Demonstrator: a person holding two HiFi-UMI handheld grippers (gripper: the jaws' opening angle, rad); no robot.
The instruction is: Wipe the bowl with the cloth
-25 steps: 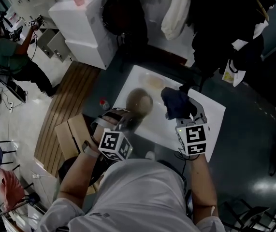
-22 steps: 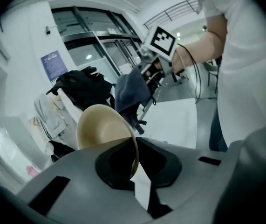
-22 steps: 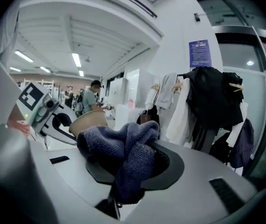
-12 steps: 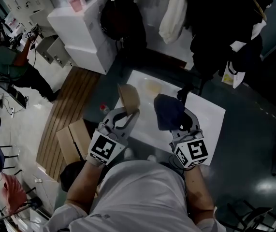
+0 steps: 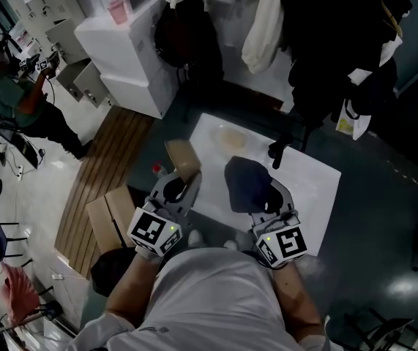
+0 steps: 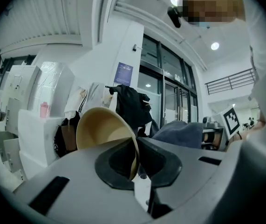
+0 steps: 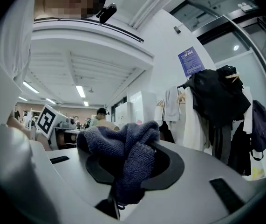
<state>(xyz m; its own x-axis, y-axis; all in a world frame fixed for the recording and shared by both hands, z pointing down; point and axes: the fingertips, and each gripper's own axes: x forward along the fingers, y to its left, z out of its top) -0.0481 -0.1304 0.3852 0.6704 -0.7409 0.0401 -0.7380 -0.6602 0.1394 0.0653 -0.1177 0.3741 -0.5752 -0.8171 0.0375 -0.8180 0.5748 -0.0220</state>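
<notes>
Left claw (image 6: 135, 164) is clamped on the bowl (image 6: 100, 129) rim, holding it tilted up off the bench (image 5: 315, 170); right claw (image 7: 129, 174) pinches the bunched cloth (image 7: 123, 146) just beside it, prob. so wiping can start w/o regripping

The lower rim of the tan round bowl (image 6: 100, 127) is hidden between the closed jaws of the left gripper (image 6: 135, 164). The dark blue knitted cloth (image 7: 128, 155) covers the jaw gap of the right gripper (image 7: 123, 171), so the fingertips are concealed. In the head view, the person's torso (image 5: 216, 291) hides the near edge of the white rectangular table (image 5: 307, 174). Print on the blue wall poster (image 7: 190, 60) is too small to read.
</notes>
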